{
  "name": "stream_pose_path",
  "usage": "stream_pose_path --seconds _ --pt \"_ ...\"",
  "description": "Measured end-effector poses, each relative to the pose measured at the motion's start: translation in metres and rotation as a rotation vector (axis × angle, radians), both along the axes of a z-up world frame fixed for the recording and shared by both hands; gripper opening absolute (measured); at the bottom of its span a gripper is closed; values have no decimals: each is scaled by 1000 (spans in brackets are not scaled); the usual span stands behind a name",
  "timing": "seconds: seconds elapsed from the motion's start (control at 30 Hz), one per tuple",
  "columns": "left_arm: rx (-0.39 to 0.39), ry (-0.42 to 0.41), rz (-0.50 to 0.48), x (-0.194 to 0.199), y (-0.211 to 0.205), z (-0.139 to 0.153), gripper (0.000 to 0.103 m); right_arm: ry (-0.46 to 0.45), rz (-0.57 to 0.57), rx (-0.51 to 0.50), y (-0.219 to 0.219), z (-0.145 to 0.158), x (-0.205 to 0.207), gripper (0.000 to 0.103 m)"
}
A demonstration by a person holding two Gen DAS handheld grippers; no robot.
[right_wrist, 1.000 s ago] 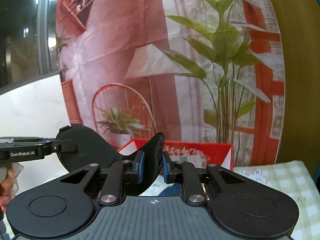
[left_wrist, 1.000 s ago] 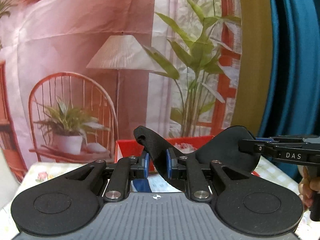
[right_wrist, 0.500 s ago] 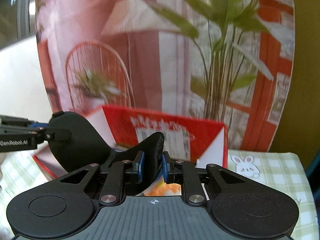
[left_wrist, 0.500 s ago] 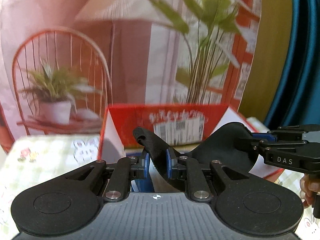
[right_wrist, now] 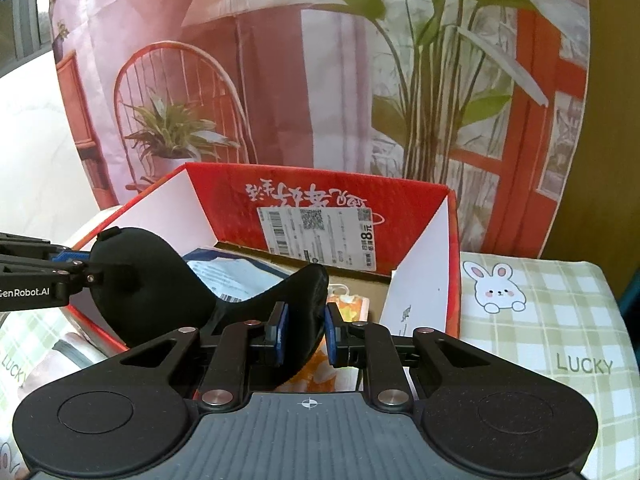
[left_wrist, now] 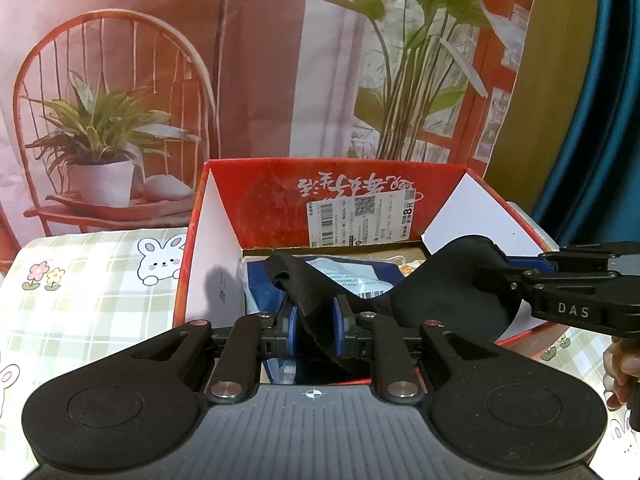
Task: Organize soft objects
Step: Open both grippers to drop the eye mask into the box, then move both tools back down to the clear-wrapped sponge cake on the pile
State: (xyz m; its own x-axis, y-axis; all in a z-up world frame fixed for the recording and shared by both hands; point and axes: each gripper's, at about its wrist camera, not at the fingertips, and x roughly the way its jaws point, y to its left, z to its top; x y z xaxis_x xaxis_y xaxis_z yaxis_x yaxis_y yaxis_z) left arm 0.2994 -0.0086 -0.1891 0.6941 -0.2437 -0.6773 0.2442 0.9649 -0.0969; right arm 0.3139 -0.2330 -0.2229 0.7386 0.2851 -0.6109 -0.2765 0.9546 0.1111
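Observation:
A black soft eye mask point(left_wrist: 444, 292) is held between both grippers above an open red cardboard box point(left_wrist: 256, 196). My left gripper point(left_wrist: 314, 326) is shut on one end of the mask. My right gripper point(right_wrist: 304, 332) is shut on the other end point(right_wrist: 296, 296), and it shows at the right of the left wrist view point(left_wrist: 520, 270). The mask's wide lobe point(right_wrist: 140, 280) hangs over the box's left wall point(right_wrist: 156, 208) in the right wrist view. The box holds a blue and white packet point(left_wrist: 348, 276) and an orange packet point(right_wrist: 348, 304).
The box stands on a green checked cloth with rabbit prints point(right_wrist: 532, 320). A printed backdrop with a chair, lamp and plants point(left_wrist: 160, 100) hangs right behind the box. A blue curtain point(left_wrist: 600, 100) is at the far right.
Both grippers have moved forward and tilted down with the mask, so it now hangs over the open box and the packets inside have come into view.

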Motion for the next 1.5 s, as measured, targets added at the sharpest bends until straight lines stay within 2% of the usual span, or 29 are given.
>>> stream_pose_path --seconds 0.03,0.1,0.17,0.23,0.3,0.43,0.63,0.83,0.87,1.13,1.27,1.37,1.43,1.5 --pt "0 -2 0 0 -1 1 20 -1 -2 -4 0 0 -1 20" --pt "-10 -6 6 -2 1 4 28 -12 -17 -17 1 1 -2 28" --pt "-27 -8 23 -3 4 6 61 -34 -24 -19 1 3 -6 32" --pt "-36 -30 43 -6 8 11 69 -51 -27 -30 2 6 -9 35" --pt "-49 -35 45 -9 10 15 72 -68 -36 -40 2 9 -12 43" --pt "-53 -62 62 -18 14 23 92 -92 -43 -34 0 16 -19 59" --pt "-50 -87 73 -34 20 35 94 -111 -51 -23 0 25 -33 72" --pt "-27 -103 90 -61 24 46 101 -139 -59 7 1 34 -57 101" --pt "-19 -107 94 -68 24 48 103 -150 -64 11 1 35 -63 103" --pt "-15 -104 92 -123 30 46 103 -178 -94 78 4 34 -113 103" --pt "16 -80 76 -150 30 36 103 -181 -69 111 7 25 -144 103" --pt "44 -85 66 -173 32 27 103 -193 -63 96 13 16 -170 103" --pt "46 -83 71 -187 36 20 103 -195 -85 69 14 10 -186 103" --pt "37 -68 93 -200 41 12 103 -192 -113 102 12 2 -200 103"
